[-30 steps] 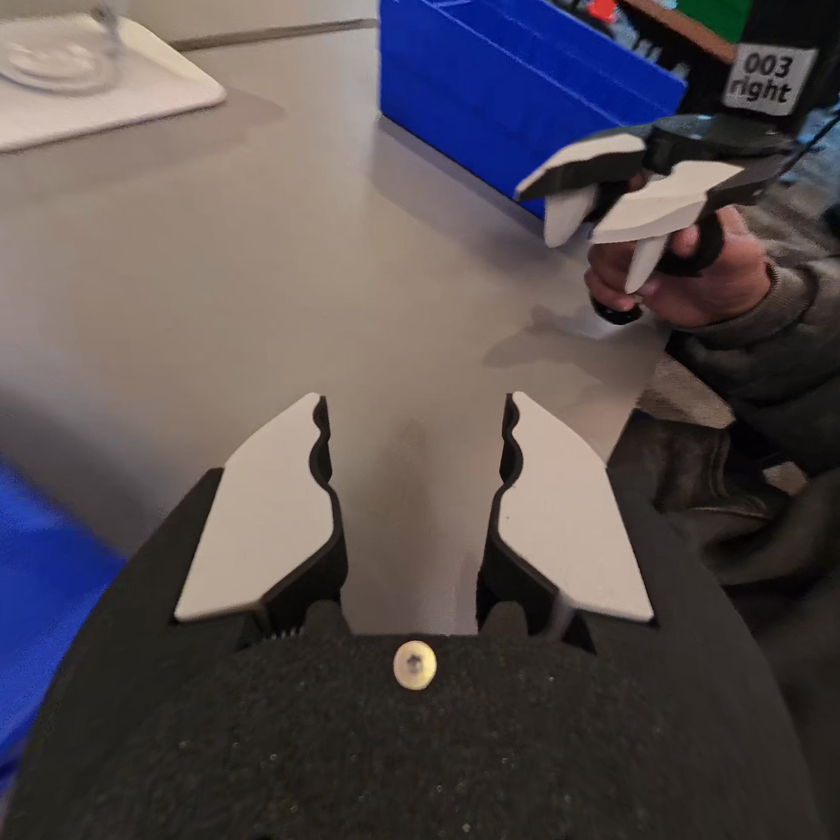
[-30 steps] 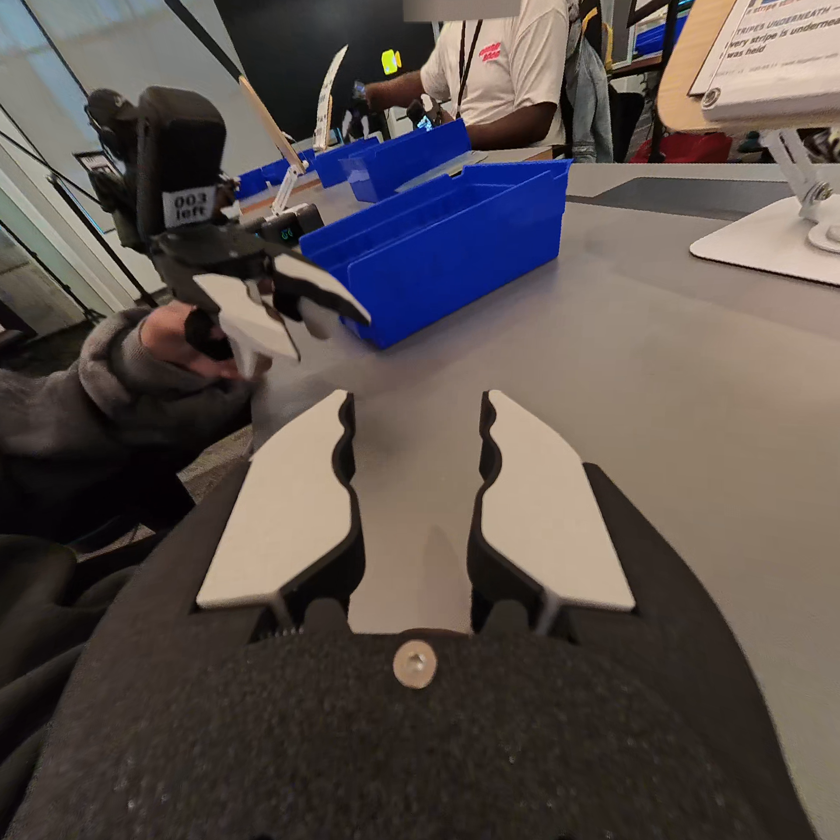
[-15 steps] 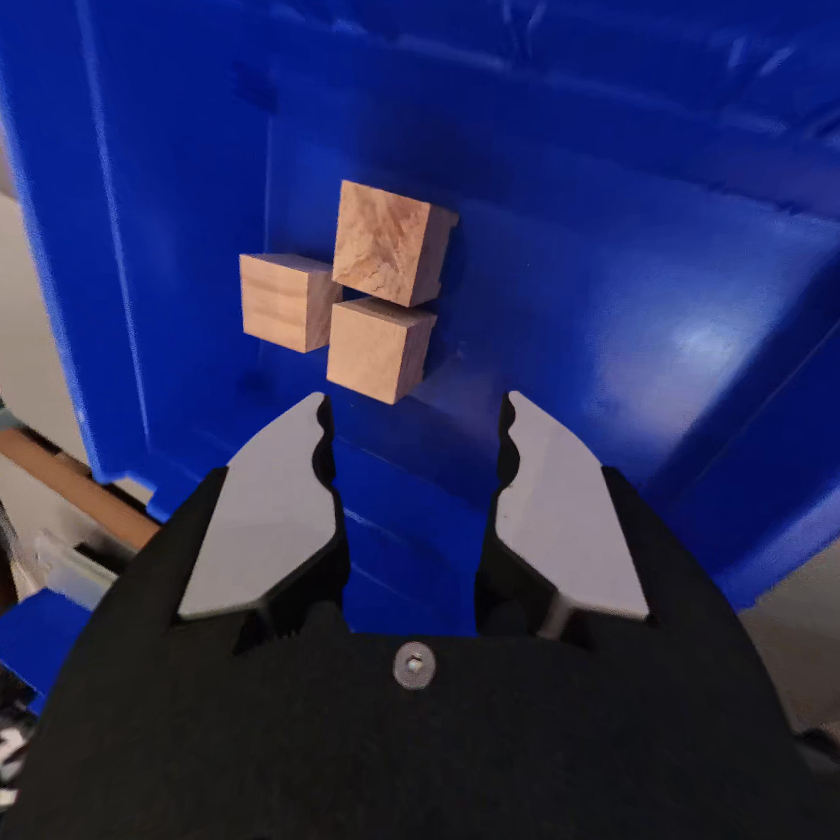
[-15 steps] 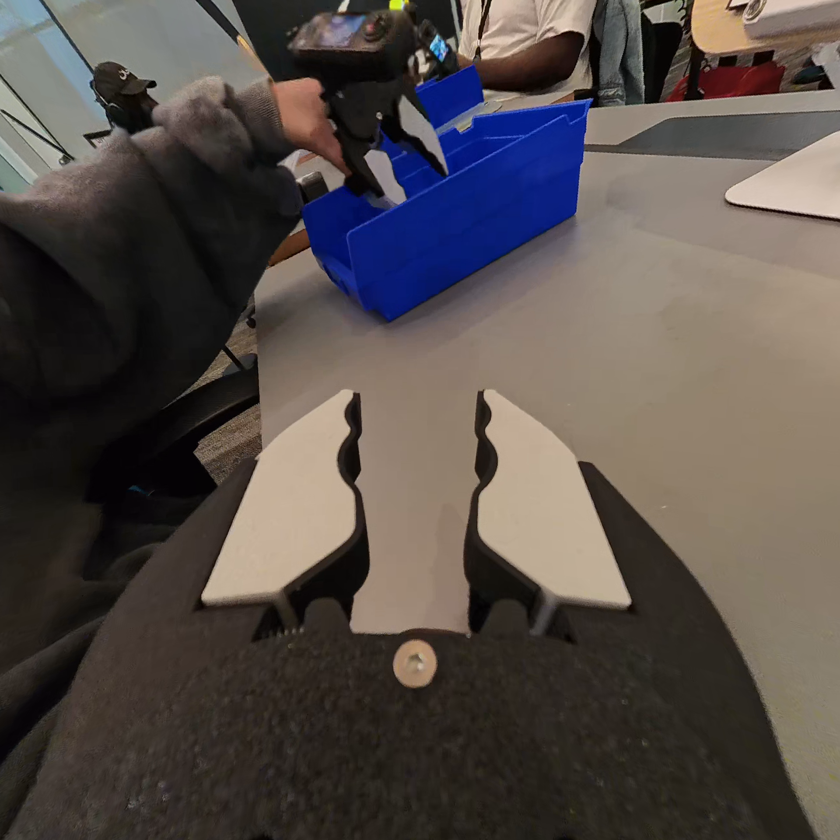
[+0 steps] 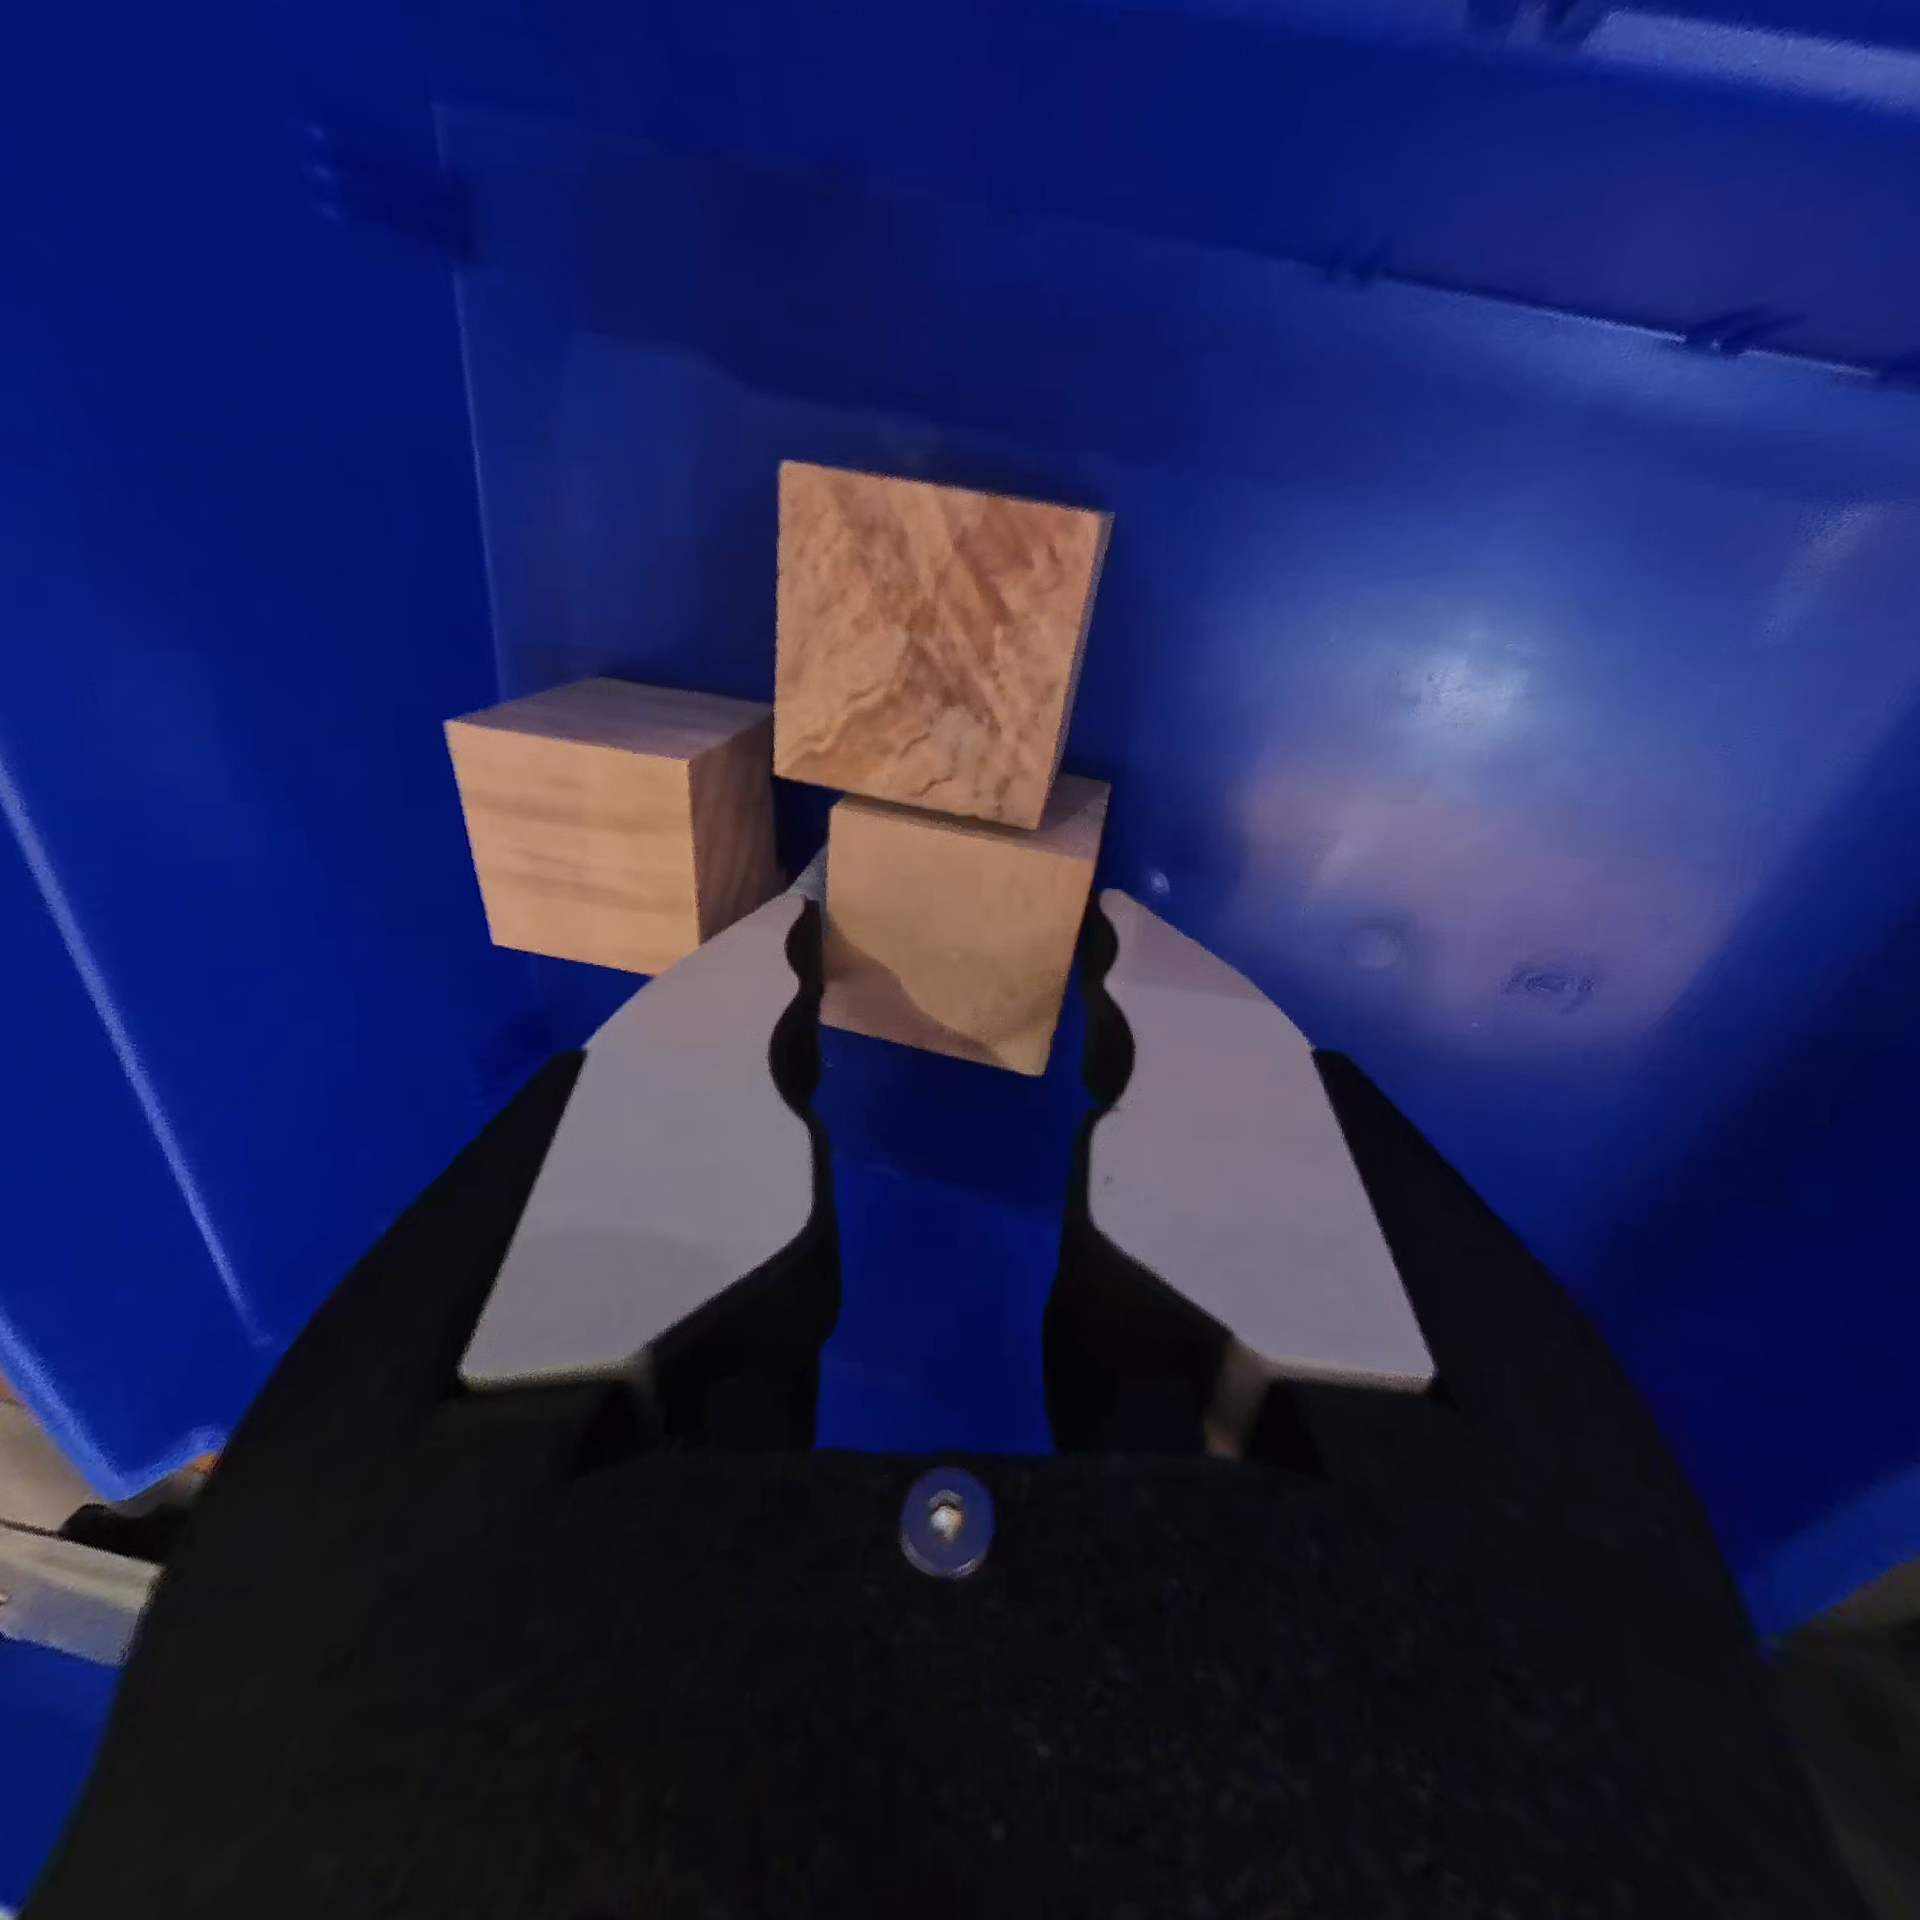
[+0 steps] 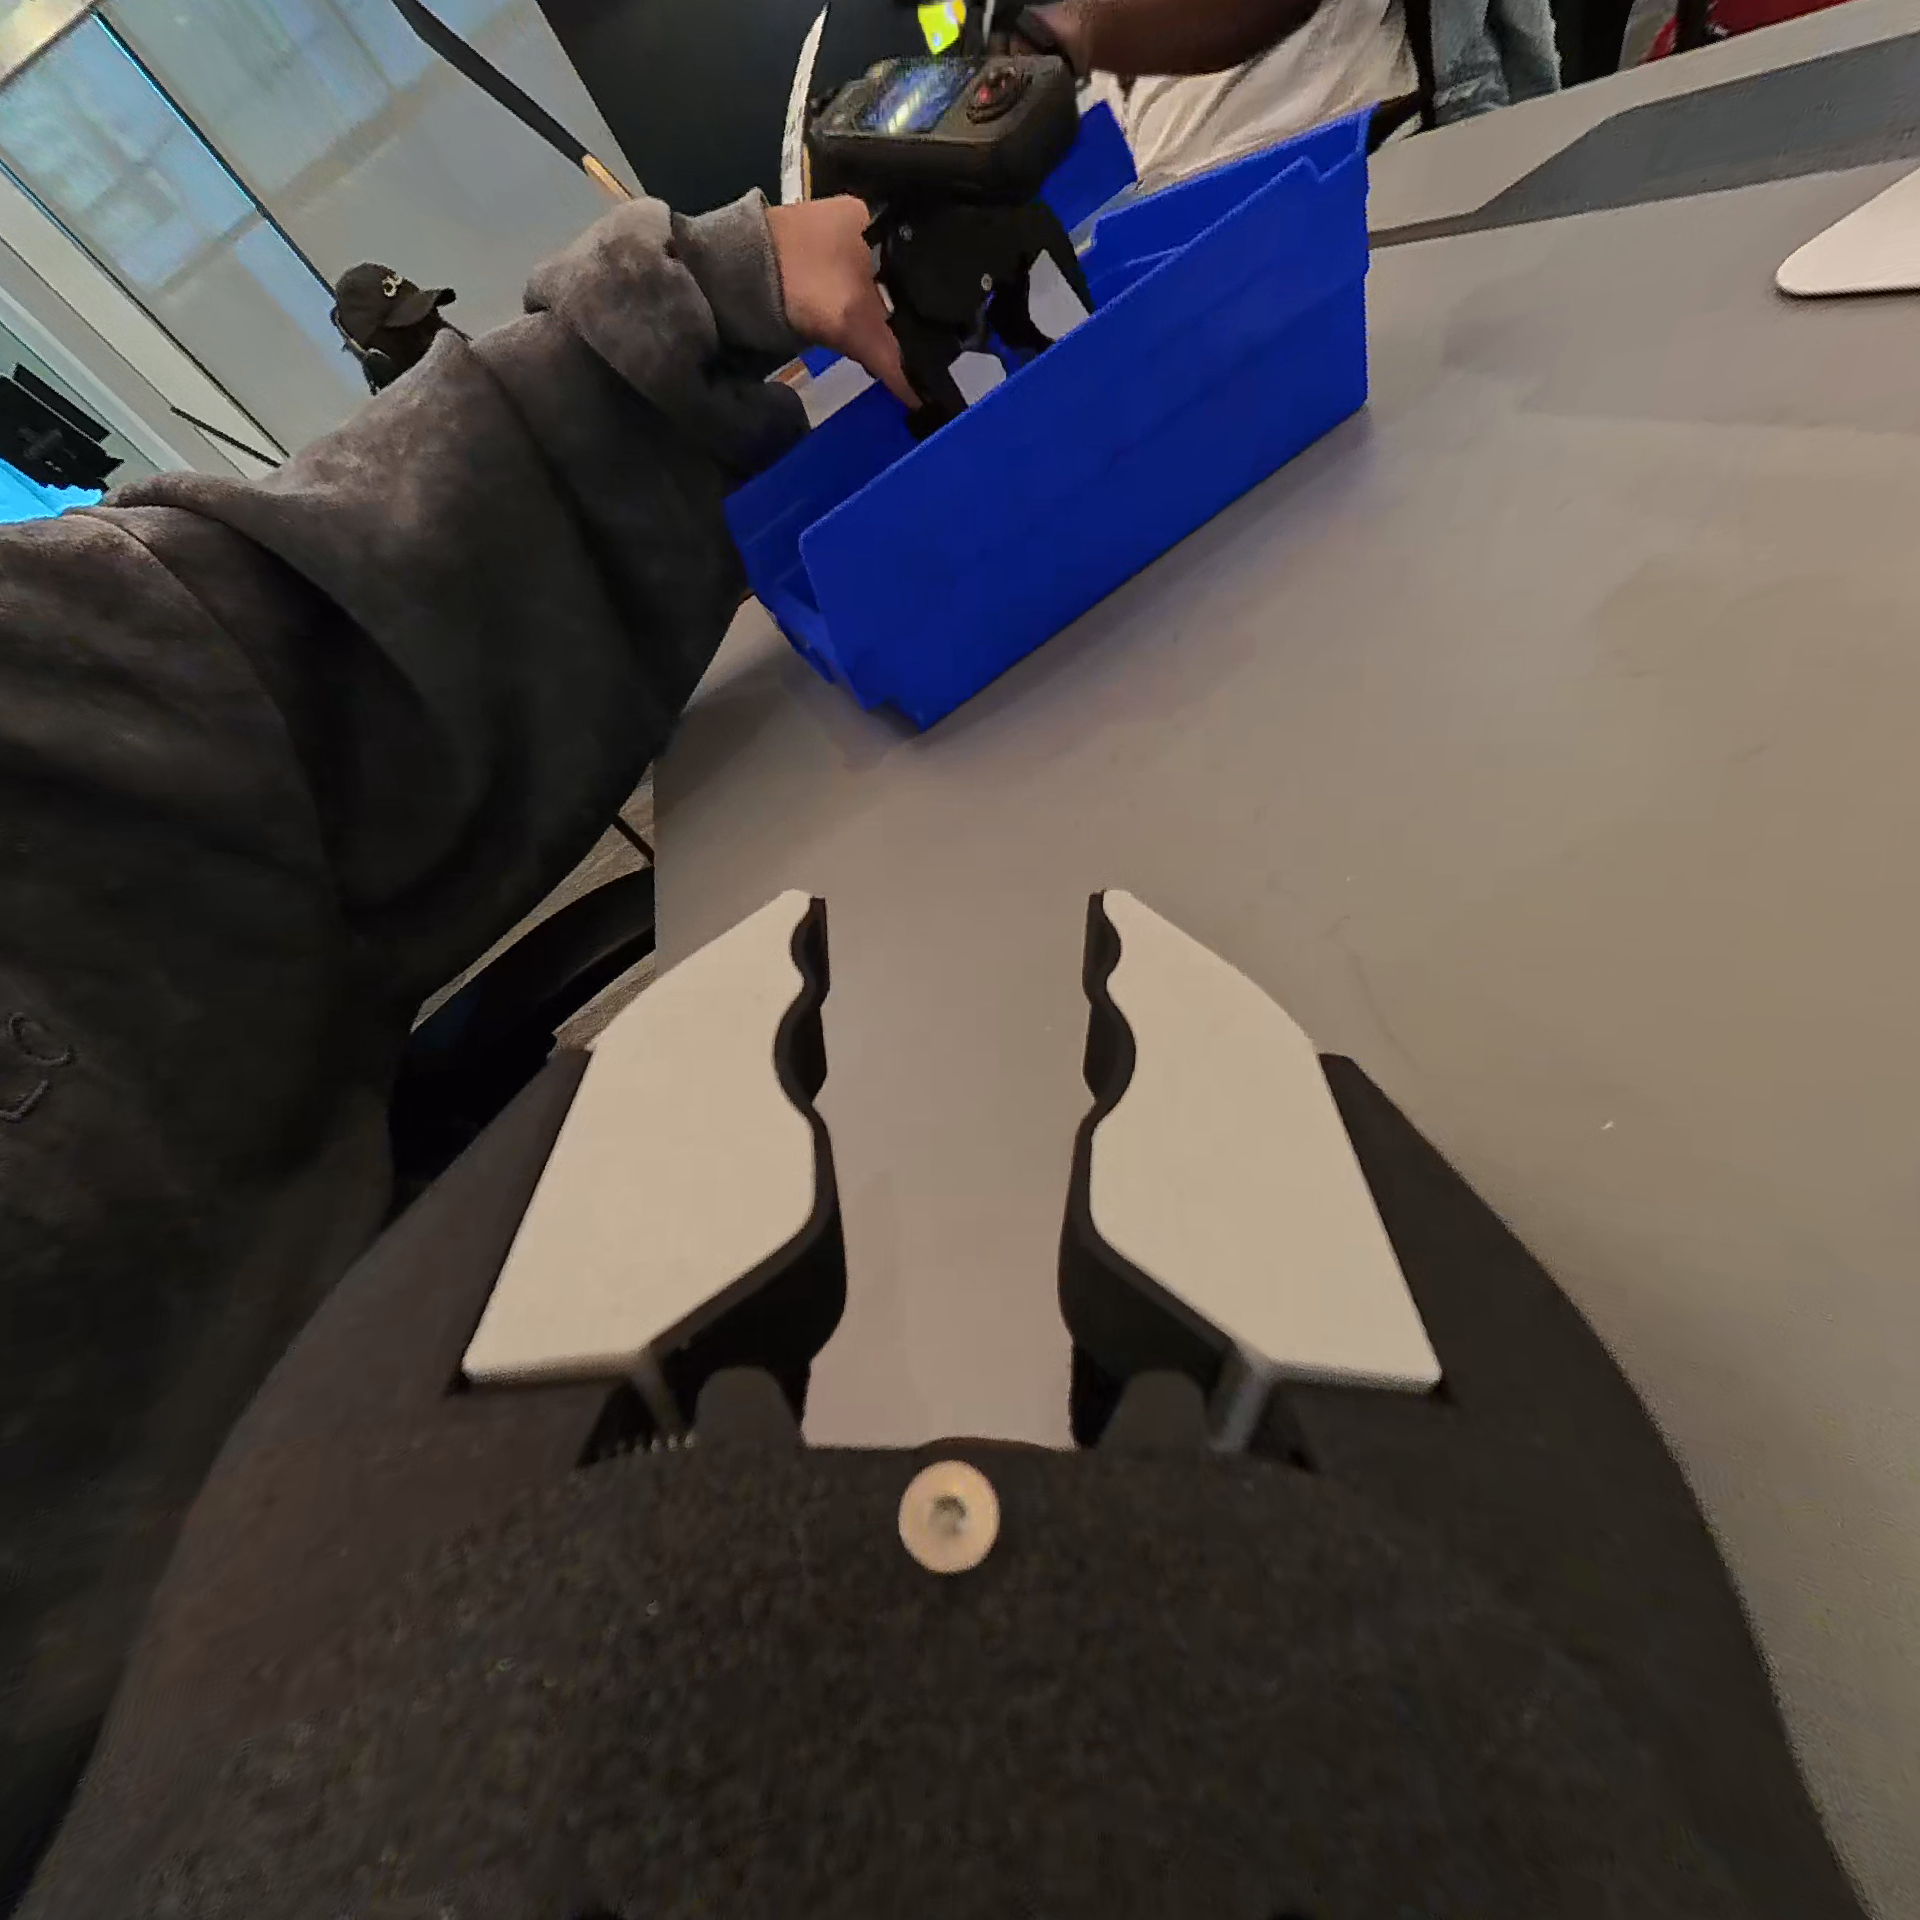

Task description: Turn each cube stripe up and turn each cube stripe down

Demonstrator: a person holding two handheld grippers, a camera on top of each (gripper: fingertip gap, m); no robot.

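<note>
Inside the blue plastic bin [image 5: 1455, 520], your left gripper [image 5: 951, 914] stood with its jaws apart, straddling the nearest plain wooden cube [image 5: 951, 935] without yet pinching it. Two more wooden cubes sat touching behind it; no stripe was visible. Best to centre first, then close squarely, sparing the neighbours. Your right gripper [image 6: 956, 909] hung spread and empty over the grey table [image 6: 1507, 831].

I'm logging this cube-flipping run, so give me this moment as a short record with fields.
setting: blue bin on a grey table
cubes: three wooden cubes in the bin; nearest cube, left cube, far cube
stripes: none visible
left tongs: open, fingers on either side of the nearest cube
right tongs: open, empty, over bare table
</note>
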